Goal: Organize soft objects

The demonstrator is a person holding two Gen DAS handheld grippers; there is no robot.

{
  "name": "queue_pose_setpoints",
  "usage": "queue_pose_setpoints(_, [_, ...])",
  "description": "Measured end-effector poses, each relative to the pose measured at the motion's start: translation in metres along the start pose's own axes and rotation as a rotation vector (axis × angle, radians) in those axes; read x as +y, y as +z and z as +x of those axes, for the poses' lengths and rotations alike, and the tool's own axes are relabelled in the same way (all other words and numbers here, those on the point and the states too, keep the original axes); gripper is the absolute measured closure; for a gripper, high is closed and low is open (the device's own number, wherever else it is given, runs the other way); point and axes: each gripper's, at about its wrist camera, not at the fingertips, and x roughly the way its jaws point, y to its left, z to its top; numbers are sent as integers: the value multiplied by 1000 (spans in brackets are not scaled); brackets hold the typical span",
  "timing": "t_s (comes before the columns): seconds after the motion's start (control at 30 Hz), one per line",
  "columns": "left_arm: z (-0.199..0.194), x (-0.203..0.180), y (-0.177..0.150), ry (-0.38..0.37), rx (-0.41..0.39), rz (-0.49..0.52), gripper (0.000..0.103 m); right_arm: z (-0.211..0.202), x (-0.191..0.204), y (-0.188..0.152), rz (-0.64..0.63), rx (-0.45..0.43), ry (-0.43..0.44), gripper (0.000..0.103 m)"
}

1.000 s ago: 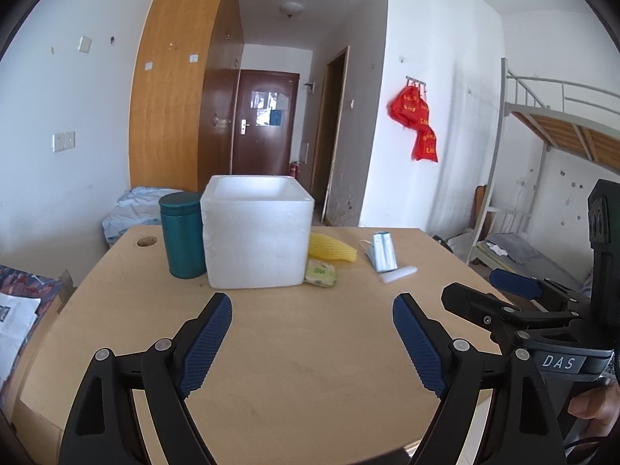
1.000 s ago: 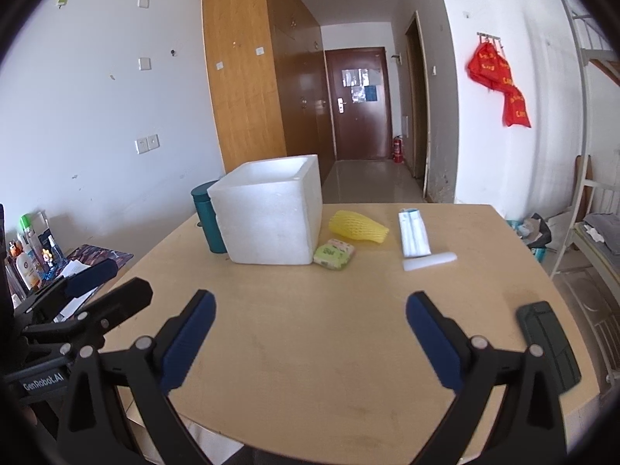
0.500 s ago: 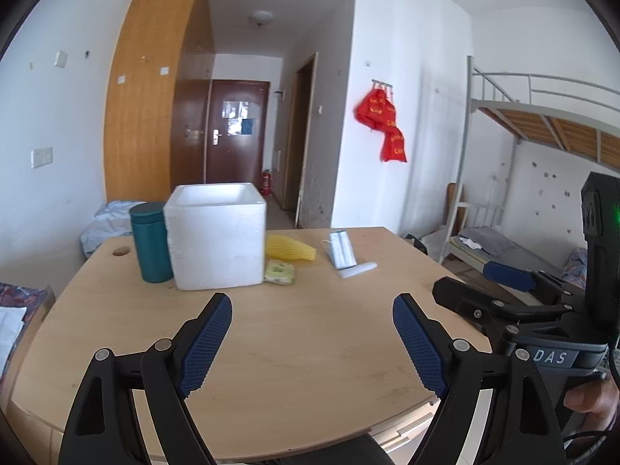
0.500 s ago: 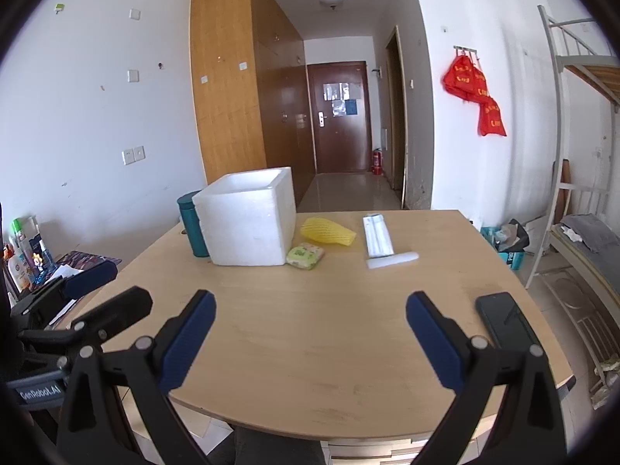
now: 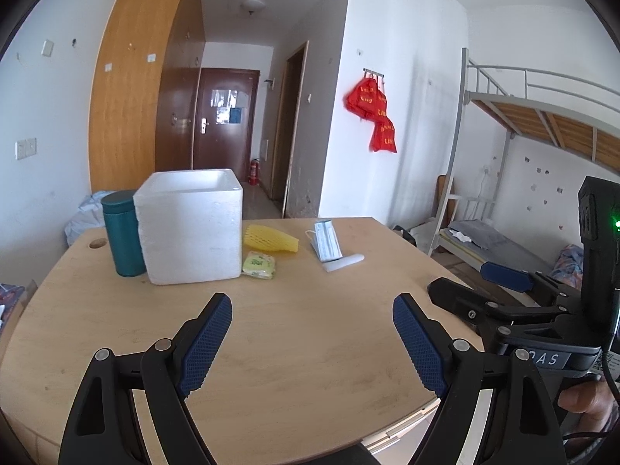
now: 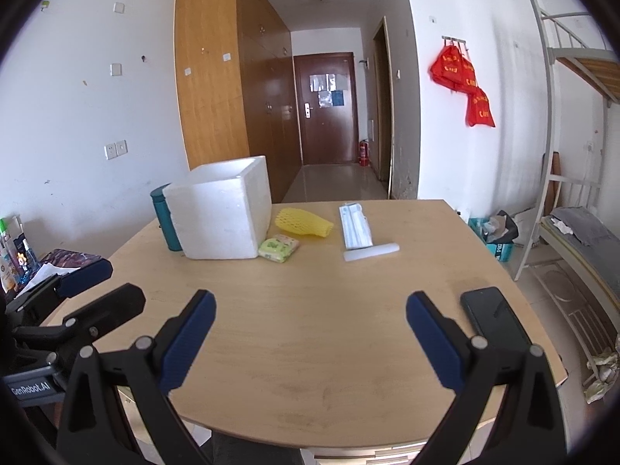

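Note:
A white foam box stands open-topped at the far left of the wooden table. Beside it lie a yellow foam net, a green tissue pack, a packaged face mask and a white foam strip. My left gripper is open and empty above the near table edge. My right gripper is open and empty, also near the front edge. Each gripper shows in the other's view.
A teal canister stands left of the box. A black phone lies at the table's right front. A bunk bed stands to the right. Clutter sits to the left of the table.
Both grippers have pulled back from the table and risen a little, so more of the tabletop and the phone show. Nothing on the table has moved. Both grippers stay open.

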Motion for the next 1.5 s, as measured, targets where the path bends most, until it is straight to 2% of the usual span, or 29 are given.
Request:
queue_pose_setpoints(0.57, [53,2,19,-10,43,5,17,40,-22,20,6,42,-14,3])
queue_pose_setpoints(0.77, [81,11,26,-28,82,-18,17,64,-28,31,7,68,-15,3])
queue_pose_setpoints(1.07, [118,20,36,-10,132,-11,17,101,-33,47,-8,115,-23,3])
queue_pose_setpoints(1.27, [146,27,40,-41,182,-17,17,126,-42,55,4,144,-30,3])
queue_pose_setpoints(1.5, [181,33,43,-42,242,-34,17,161,-51,62,13,189,-25,3])
